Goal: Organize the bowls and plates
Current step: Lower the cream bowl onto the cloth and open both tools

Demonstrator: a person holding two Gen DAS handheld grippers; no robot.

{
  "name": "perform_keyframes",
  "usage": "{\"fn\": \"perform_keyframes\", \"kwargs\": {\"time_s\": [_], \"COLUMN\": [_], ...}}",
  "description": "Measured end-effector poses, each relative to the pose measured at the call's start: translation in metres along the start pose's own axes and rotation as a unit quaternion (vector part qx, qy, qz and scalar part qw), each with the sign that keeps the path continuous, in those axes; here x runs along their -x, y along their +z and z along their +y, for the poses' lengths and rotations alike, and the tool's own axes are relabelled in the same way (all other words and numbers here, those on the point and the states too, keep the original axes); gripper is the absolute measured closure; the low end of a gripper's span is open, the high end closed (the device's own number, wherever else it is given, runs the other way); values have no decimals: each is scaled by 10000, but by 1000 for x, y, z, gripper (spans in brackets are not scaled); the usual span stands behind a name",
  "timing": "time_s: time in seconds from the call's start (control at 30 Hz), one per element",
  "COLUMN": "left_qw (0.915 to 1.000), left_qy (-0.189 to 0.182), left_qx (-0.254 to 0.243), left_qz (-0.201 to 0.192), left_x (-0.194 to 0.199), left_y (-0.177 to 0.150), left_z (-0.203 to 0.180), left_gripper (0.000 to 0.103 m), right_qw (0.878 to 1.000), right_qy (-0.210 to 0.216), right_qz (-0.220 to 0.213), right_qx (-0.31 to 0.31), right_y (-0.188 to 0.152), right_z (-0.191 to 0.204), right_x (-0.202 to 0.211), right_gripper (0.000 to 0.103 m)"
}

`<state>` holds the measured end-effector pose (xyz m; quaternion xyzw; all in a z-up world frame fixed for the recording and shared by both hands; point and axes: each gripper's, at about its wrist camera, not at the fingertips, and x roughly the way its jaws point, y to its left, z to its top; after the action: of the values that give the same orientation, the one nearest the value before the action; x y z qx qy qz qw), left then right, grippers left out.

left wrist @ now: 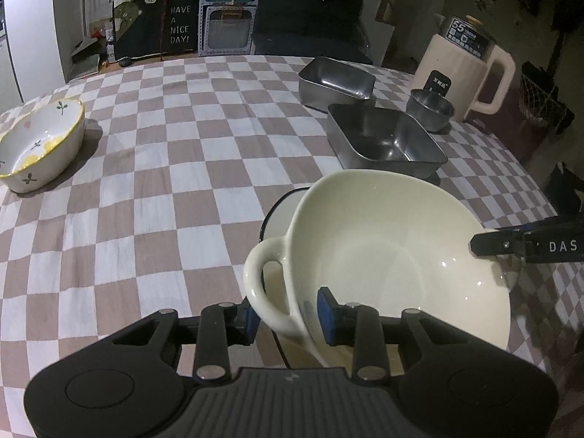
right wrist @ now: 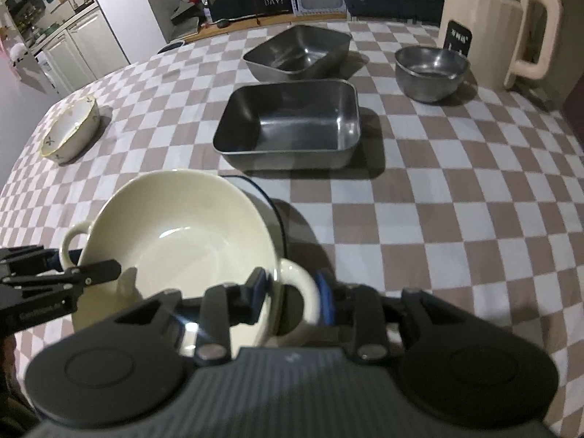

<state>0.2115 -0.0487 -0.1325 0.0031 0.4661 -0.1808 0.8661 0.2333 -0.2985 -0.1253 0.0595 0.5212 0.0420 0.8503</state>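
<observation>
A cream bowl (left wrist: 383, 255) (right wrist: 175, 241) with two loop handles is tilted over a white plate (left wrist: 281, 211) (right wrist: 270, 211) with a dark rim, on the checked tablecloth. My left gripper (left wrist: 288, 319) is shut on the bowl's left handle and wall, one blue pad inside the bowl and one outside the loop. My right gripper (right wrist: 292, 290) clamps the opposite handle the same way. Its fingertip (left wrist: 489, 246) shows at the bowl's right rim in the left wrist view. The left gripper's fingertip (right wrist: 109, 268) shows at the bowl's left rim in the right wrist view. The bowl hides most of the plate.
A flowered ceramic bowl (left wrist: 40, 146) (right wrist: 69, 129) stands far left. Beyond the cream bowl are a rectangular steel tray (left wrist: 387, 142) (right wrist: 292, 124), a second steel tray (left wrist: 335, 80) (right wrist: 297, 51), a round steel bowl (left wrist: 430, 109) (right wrist: 430, 73) and a cream jug (left wrist: 463, 73) (right wrist: 492, 29).
</observation>
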Motion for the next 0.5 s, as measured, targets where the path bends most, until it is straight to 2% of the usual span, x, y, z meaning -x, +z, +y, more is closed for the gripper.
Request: {"fn": "perform_keyframes", "kwargs": {"time_s": [0.23, 0.37, 0.5], "left_qw": [10000, 10000, 9999], "left_qy": [-11, 30, -4], "left_qx": [35, -18, -98], "left_qz": [3, 44, 108], "left_x": [2, 3, 3], "left_y": [0, -1, -3], "left_z": [2, 1, -1], "left_gripper": [69, 69, 69], "right_qw": [10000, 9997, 9993], "right_qy": [41, 201, 291], "right_qz": [-78, -46, 218], "right_qx": [-17, -149, -90], "right_y": [1, 1, -2], "right_z": [-1, -5, -4], "right_x": [2, 2, -3], "right_gripper": [69, 70, 65]}}
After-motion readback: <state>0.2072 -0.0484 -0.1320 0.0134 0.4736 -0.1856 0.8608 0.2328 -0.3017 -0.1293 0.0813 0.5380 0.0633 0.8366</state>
